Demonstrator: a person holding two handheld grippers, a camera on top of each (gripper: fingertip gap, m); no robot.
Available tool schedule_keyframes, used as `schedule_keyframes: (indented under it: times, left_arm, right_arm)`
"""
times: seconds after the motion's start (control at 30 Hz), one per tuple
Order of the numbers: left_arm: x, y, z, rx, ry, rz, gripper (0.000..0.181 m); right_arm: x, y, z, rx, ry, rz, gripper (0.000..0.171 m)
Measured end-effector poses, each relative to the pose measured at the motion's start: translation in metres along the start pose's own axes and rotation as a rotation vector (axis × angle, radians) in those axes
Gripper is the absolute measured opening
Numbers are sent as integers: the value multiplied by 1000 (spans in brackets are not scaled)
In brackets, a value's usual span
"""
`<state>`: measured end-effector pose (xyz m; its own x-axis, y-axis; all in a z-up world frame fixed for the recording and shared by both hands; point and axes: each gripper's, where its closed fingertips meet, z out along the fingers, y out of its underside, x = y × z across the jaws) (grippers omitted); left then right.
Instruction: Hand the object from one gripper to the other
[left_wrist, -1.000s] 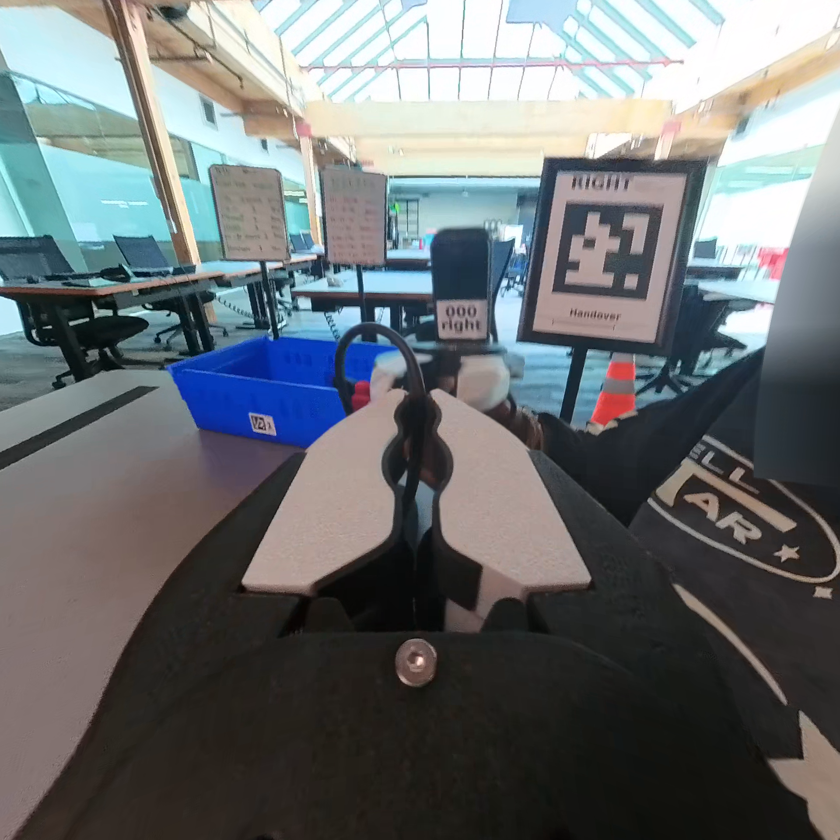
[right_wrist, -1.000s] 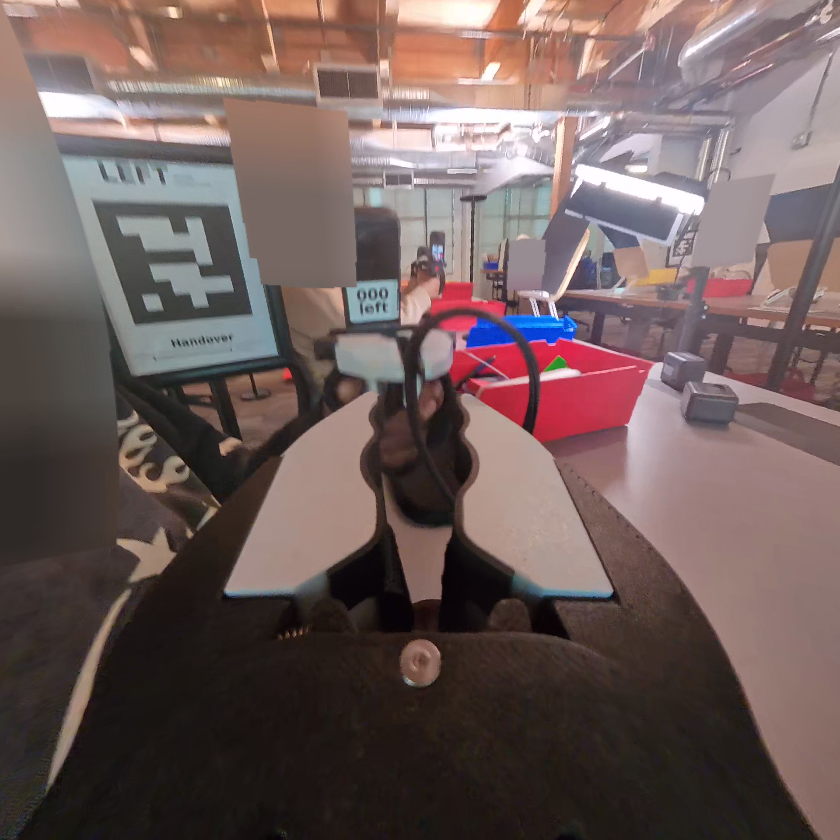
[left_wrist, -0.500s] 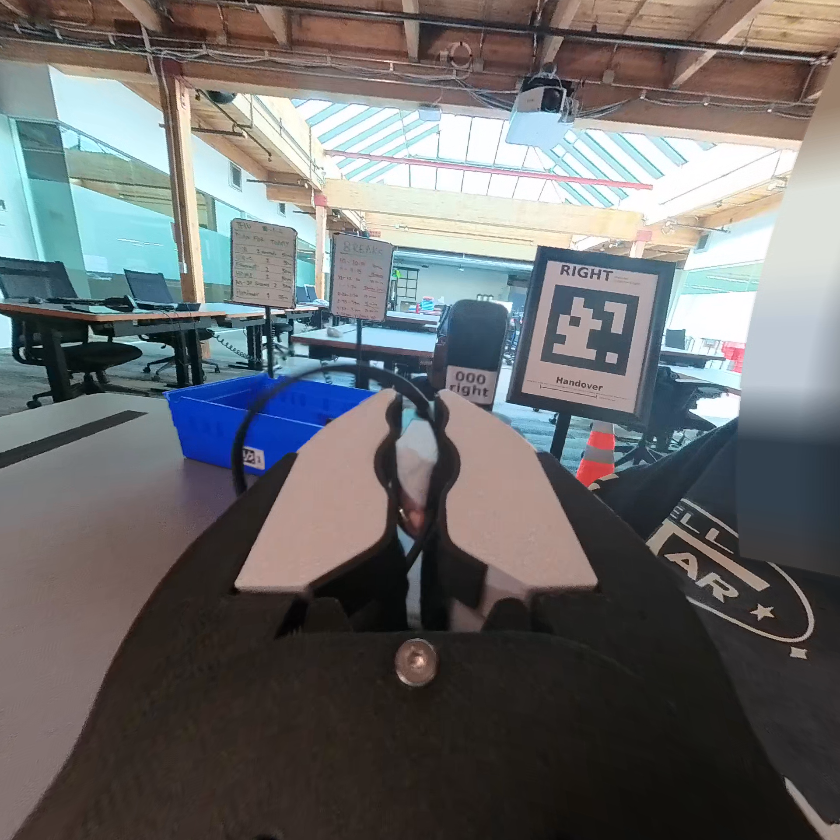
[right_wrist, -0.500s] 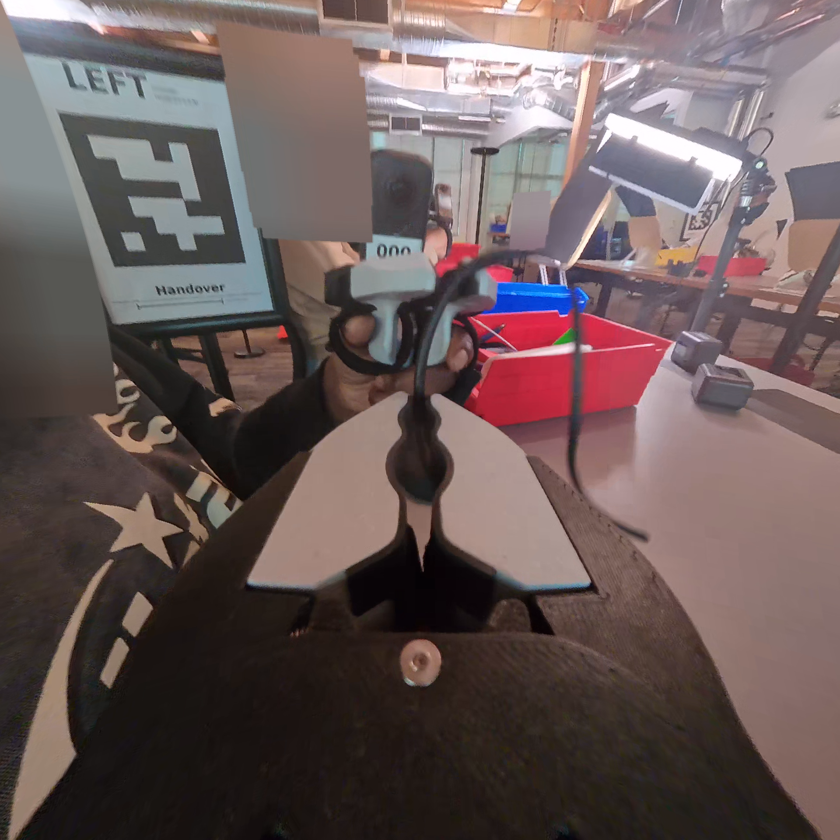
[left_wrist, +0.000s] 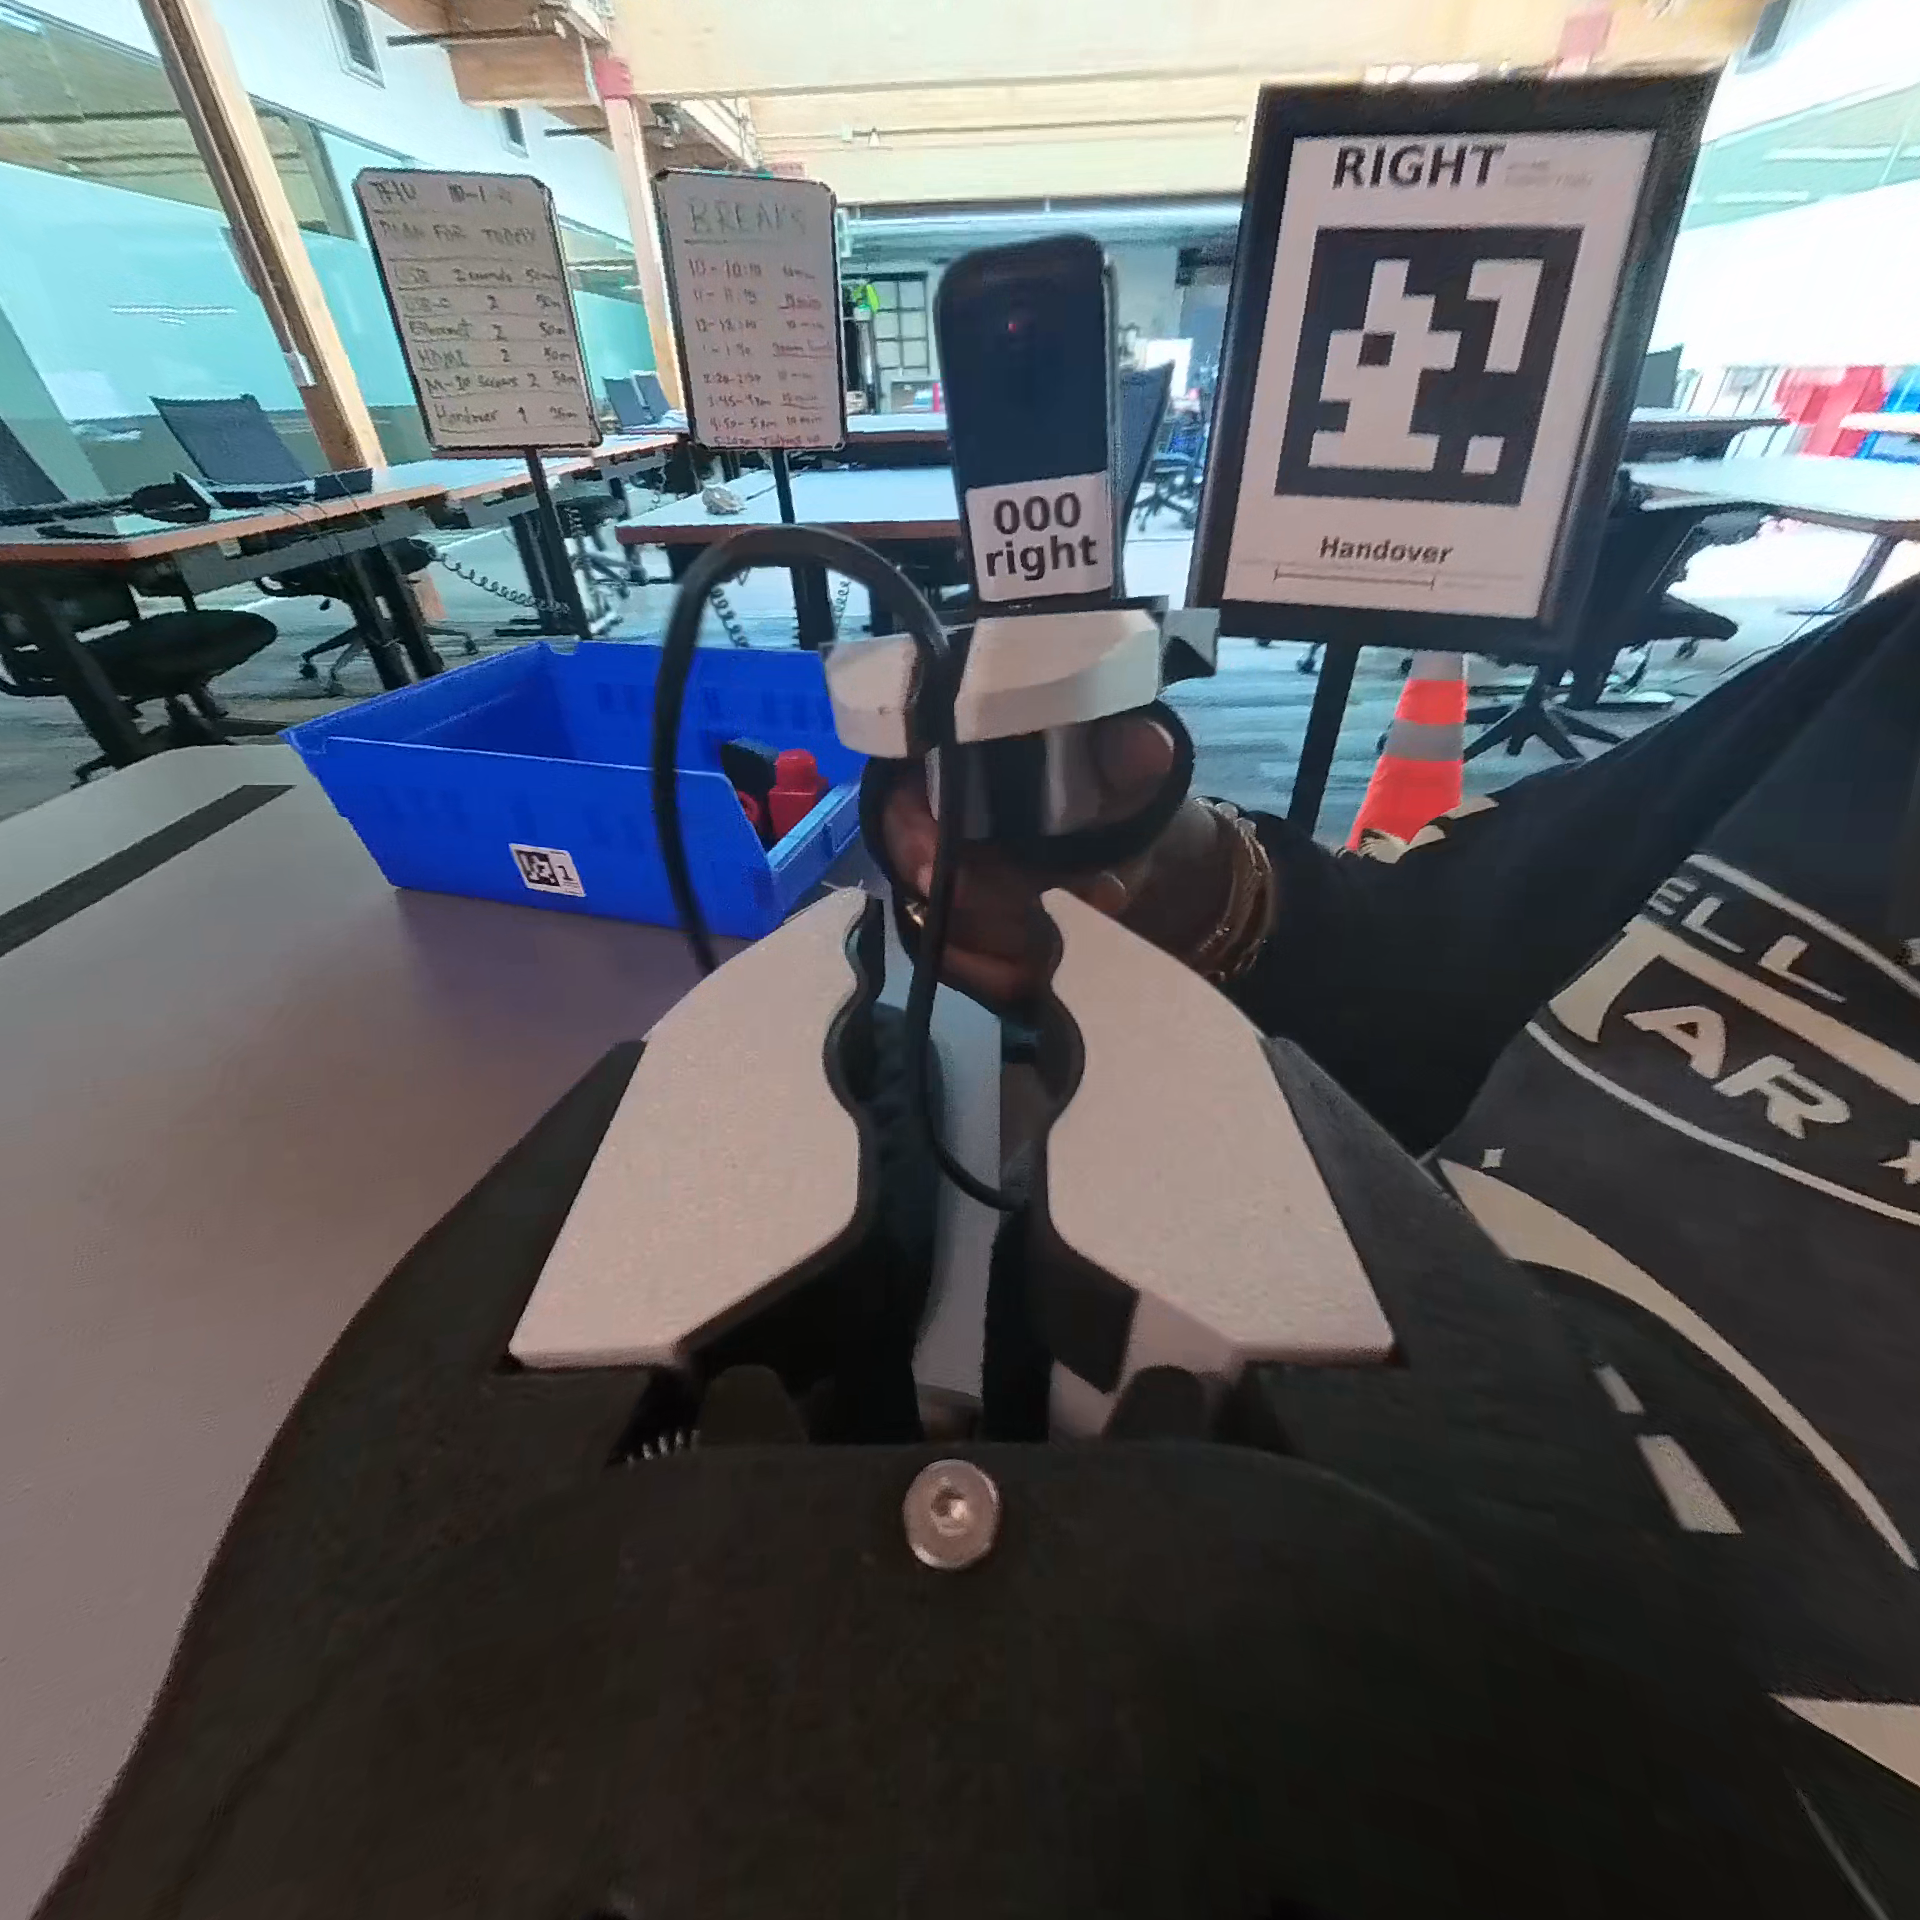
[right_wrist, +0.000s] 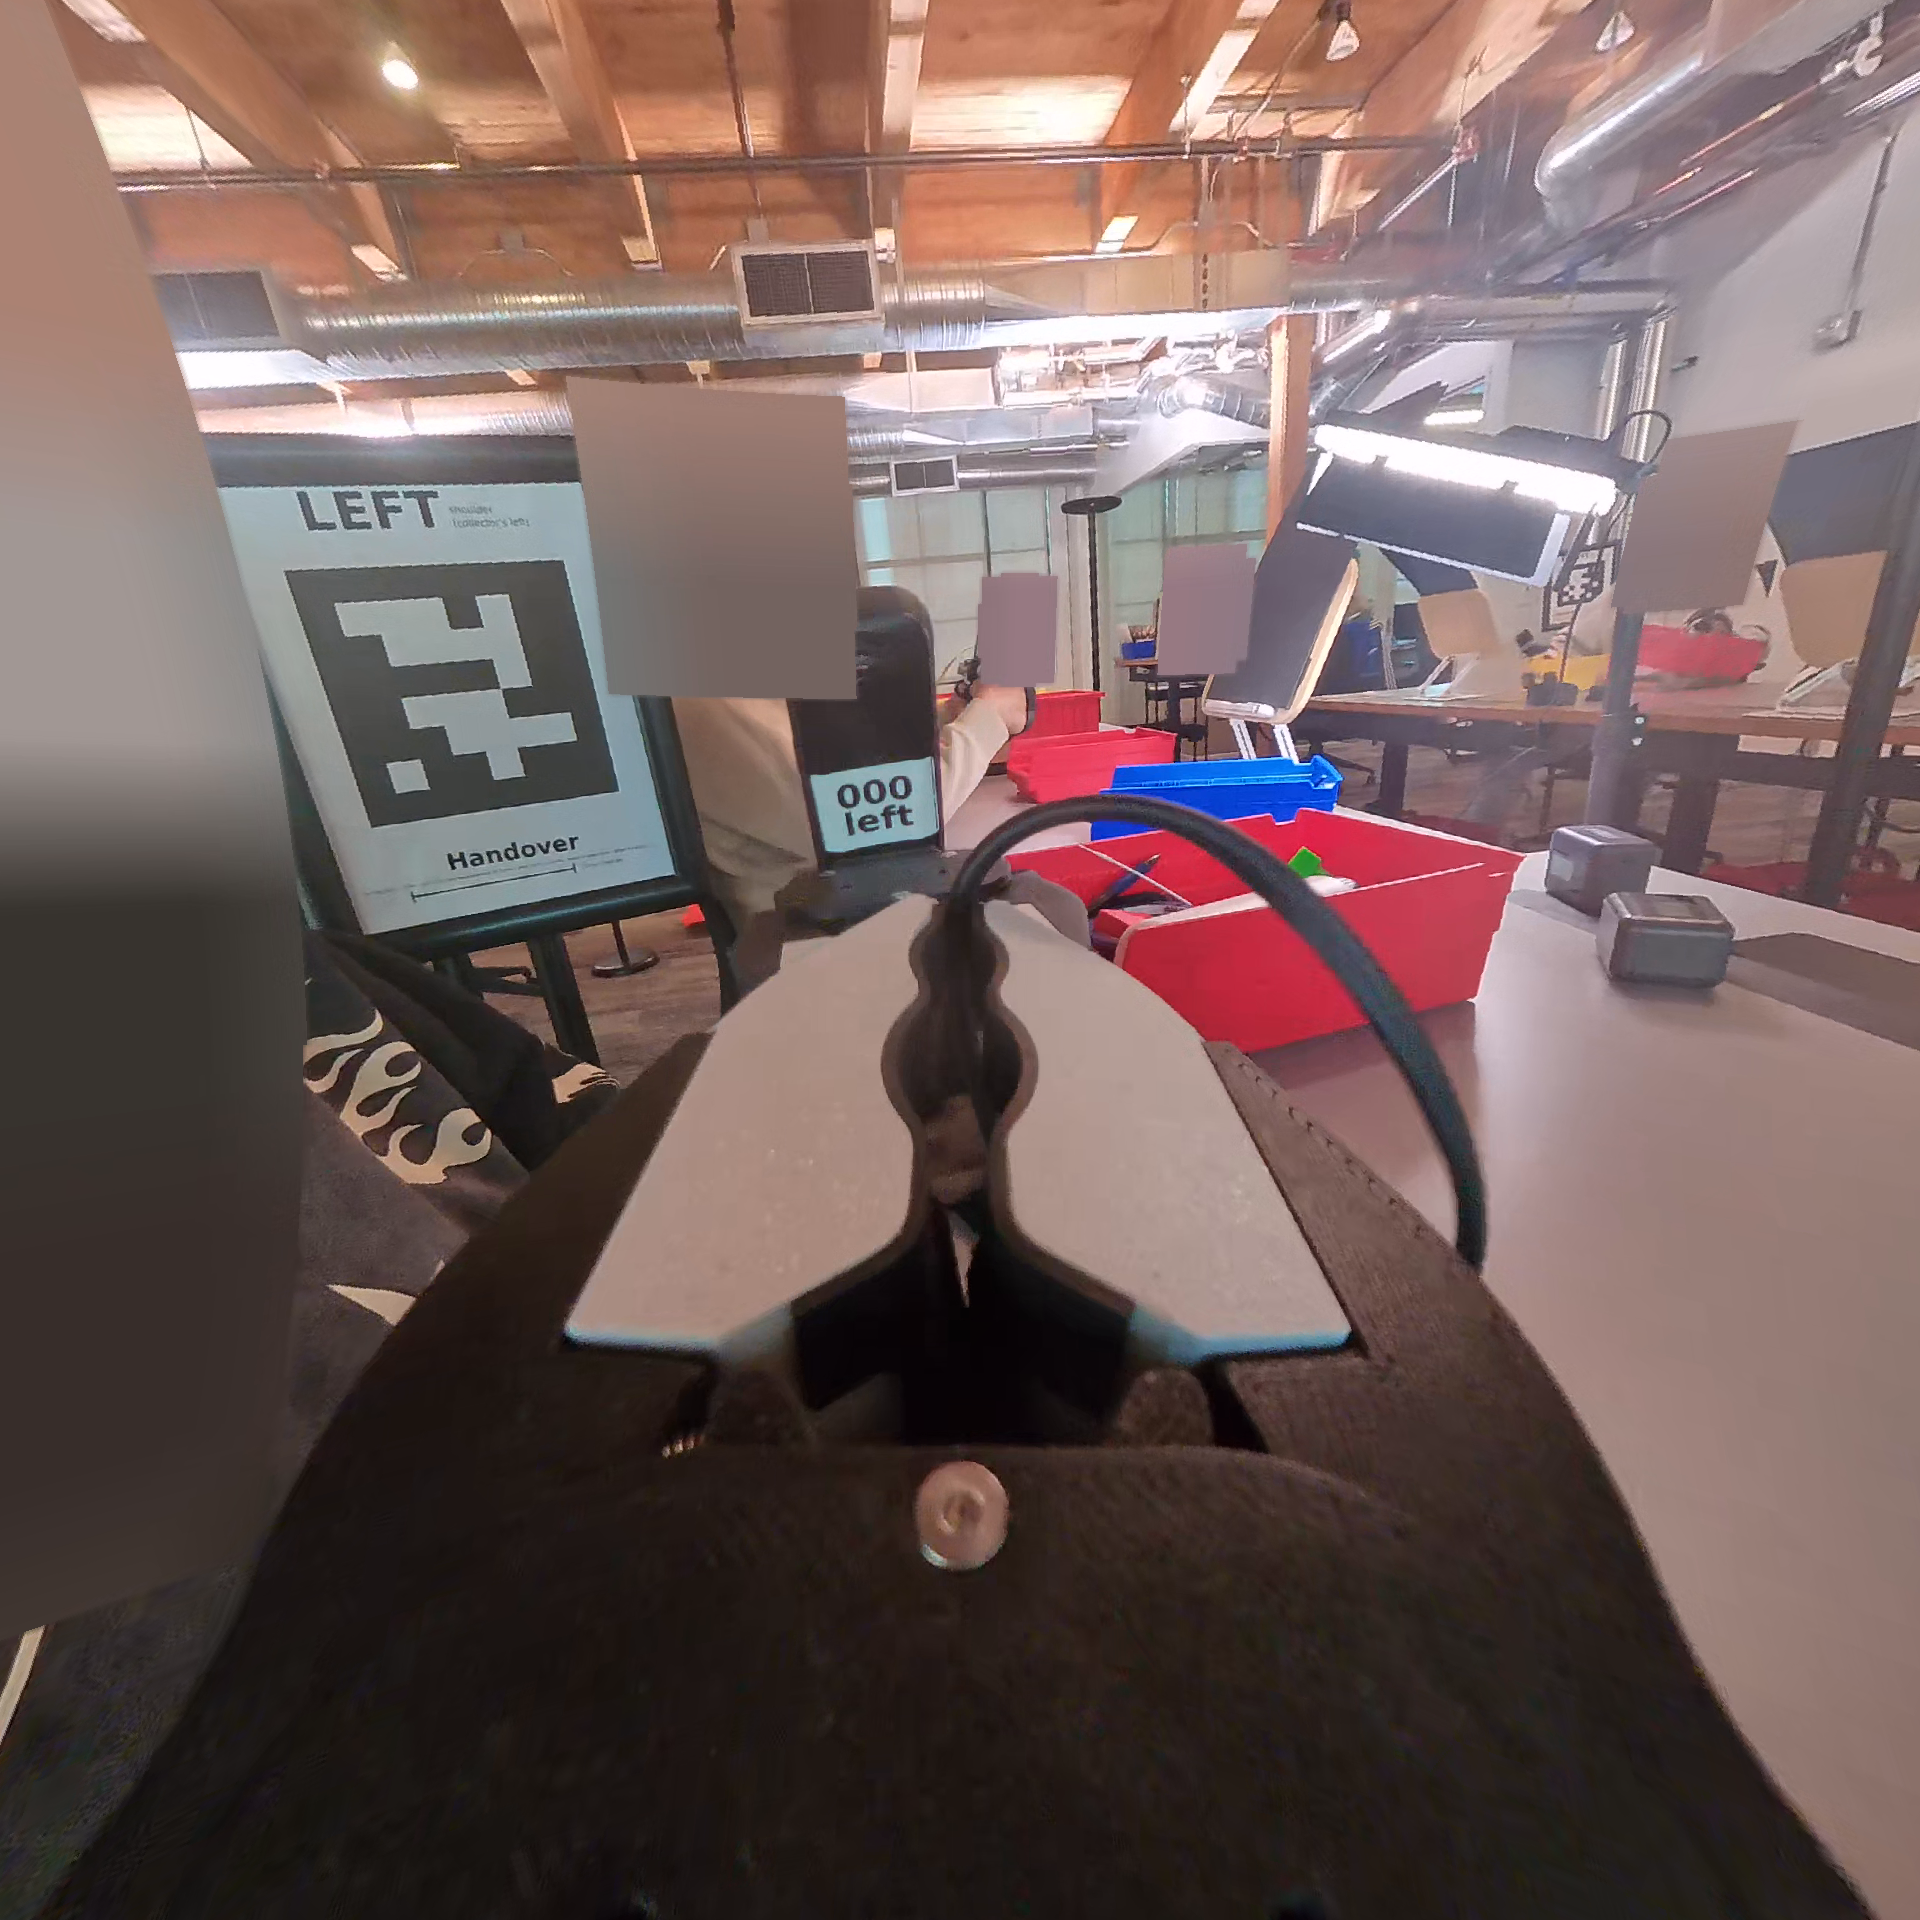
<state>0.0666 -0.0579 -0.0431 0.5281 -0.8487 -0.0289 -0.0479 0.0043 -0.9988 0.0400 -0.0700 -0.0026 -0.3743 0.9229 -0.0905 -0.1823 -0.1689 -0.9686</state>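
Between both grippers, cable (left_wrist: 800, 644) is looping at 11 o'clock: light, floppy, thin; right gripper (right_wrist: 961, 925) jaws clenching it near one end, left gripper (left_wrist: 956, 935) jaws released w/ cable between.

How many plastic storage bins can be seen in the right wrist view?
4 at least. A large red plastic bin sits nearest on the grey table; a blue plastic bin is behind it; two smaller red bins lie beyond. More may be hidden farther back.

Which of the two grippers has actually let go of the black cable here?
The left gripper: its jaws stand apart, the black cable running loosely between them. The right gripper is shut on the cable.
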Motion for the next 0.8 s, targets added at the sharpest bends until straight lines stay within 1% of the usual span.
schedule_keyframes:
  times: [0.03,0.1,0.13,0.37,0.47,0.57,0.63,0.7,0.8]
  left_arm:
    - [0,1,2,-4,-10,15,25]
    - [0,2,4,2,-22,48,9]
    - [1,1,4,7,-19,57,4]
    - [4,-2,1,19,18,19,3]
    - [5,-9,-3,49,34,-13,3]
    - [3,-19,-12,97,41,-50,3]
    - [0,-24,-19,117,33,-60,3]
    - [-4,-23,-22,105,17,-52,3]
    - [-5,-27,-24,121,10,-58,3]
  right_arm:
    - [-1,1,1,-1,-5,3,4]
    - [-2,2,2,-4,-9,5,3]
    - [-2,2,2,-2,-8,3,3]
    - [-1,-2,1,24,-6,9,4]
    - [2,-3,1,49,7,6,10]
    - [6,2,1,21,23,-20,18]
    - [6,8,3,-13,16,-33,21]
    - [5,10,4,-9,5,-16,19]
    - [6,12,4,-6,-15,26,24]
